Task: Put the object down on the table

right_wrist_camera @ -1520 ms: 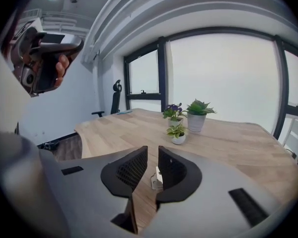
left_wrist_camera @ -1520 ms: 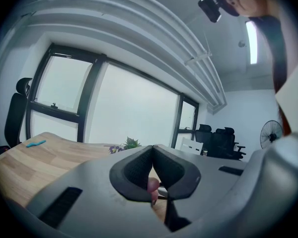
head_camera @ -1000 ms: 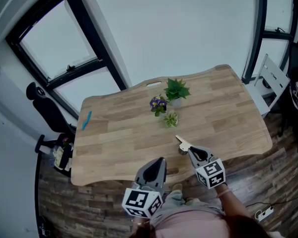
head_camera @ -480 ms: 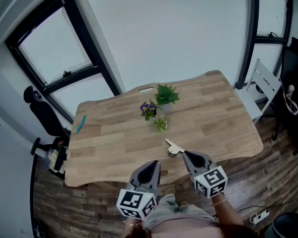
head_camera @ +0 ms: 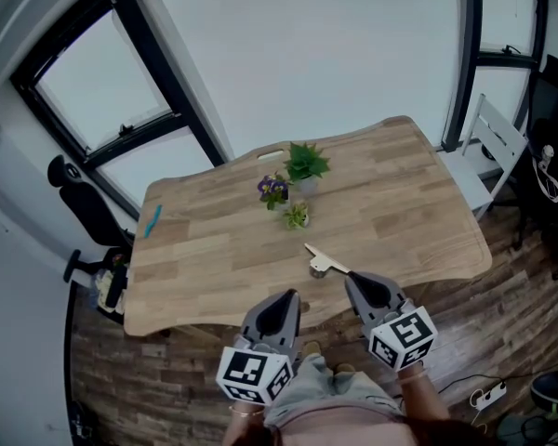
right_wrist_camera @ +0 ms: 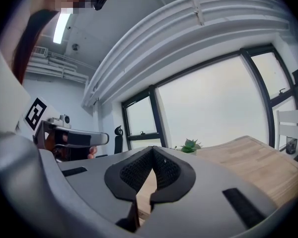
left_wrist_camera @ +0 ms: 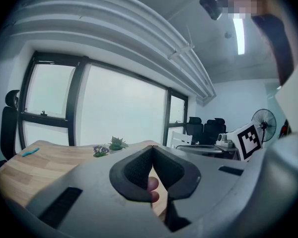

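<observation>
Light wooden table (head_camera: 400, 203) carries the small cream wedge-shaped object with a grey round end (head_camera: 324, 260), which lies flat near the front edge (apparently already set down). Just beside it, the right gripper (head_camera: 353, 277) has its jaws pressed together on nothing. The left gripper (head_camera: 287, 297) is likewise closed and empty. Placing looks done, so the next move is to draw both grippers clear. Three small potted plants (head_camera: 298, 189) stand farther back.

small pale object (head_camera: 321, 262) by my R gripper (head_camera: 354, 278) too small to ID, blue thing (head_camera: 152, 221) at table (head_camera: 214, 258) L edge same, arms (head_camera: 420, 390) cut off at bottom edge, in left gripper view table mostly hidden behind L gripper (left_wrist_camera: 151, 150)
</observation>
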A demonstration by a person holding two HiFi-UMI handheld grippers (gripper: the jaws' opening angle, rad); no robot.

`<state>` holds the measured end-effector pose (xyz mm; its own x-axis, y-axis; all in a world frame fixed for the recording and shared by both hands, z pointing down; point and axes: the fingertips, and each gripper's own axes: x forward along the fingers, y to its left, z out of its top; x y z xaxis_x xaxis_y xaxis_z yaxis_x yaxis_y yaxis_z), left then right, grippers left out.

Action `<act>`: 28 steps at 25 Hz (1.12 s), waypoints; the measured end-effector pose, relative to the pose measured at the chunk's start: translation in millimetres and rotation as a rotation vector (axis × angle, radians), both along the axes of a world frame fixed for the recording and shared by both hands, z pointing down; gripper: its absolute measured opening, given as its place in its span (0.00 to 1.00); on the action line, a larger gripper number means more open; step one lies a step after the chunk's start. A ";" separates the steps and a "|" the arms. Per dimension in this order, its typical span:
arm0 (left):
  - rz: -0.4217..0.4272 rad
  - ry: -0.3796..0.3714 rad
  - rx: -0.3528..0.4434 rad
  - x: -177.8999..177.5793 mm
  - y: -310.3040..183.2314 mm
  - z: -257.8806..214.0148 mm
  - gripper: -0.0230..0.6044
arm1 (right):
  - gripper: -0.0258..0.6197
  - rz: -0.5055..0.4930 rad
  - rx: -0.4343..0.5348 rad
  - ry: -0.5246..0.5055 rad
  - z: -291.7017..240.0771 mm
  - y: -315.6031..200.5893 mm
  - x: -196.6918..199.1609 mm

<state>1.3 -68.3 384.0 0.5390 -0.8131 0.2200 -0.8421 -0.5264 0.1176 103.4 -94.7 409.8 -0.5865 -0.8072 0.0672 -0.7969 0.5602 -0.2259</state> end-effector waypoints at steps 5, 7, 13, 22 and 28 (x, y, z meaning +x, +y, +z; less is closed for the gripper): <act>0.020 0.011 0.009 7.5 4.1 -8.3 0.04 | 0.04 0.043 -0.036 -0.115 -3.8 -1.9 8.0; 0.036 0.012 0.014 8.0 2.9 -8.9 0.04 | 0.04 0.058 -0.039 -0.116 -4.2 -3.7 8.4; 0.081 0.019 0.030 -0.8 -11.6 -12.3 0.04 | 0.04 0.111 0.020 -0.085 -14.8 -14.7 0.2; 0.094 0.053 0.047 -32.9 -36.5 -18.7 0.04 | 0.04 0.173 0.115 0.057 -29.8 -33.8 -22.3; 0.112 0.075 0.052 -45.8 -49.2 -18.5 0.04 | 0.04 0.204 0.121 0.086 -36.1 -38.7 -28.0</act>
<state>-44.5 -117.5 365.6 0.6407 -0.7559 0.1345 -0.7673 -0.6240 0.1478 75.4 -133.4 373.6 -0.4067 -0.9135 0.0053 -0.9098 0.4045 -0.0928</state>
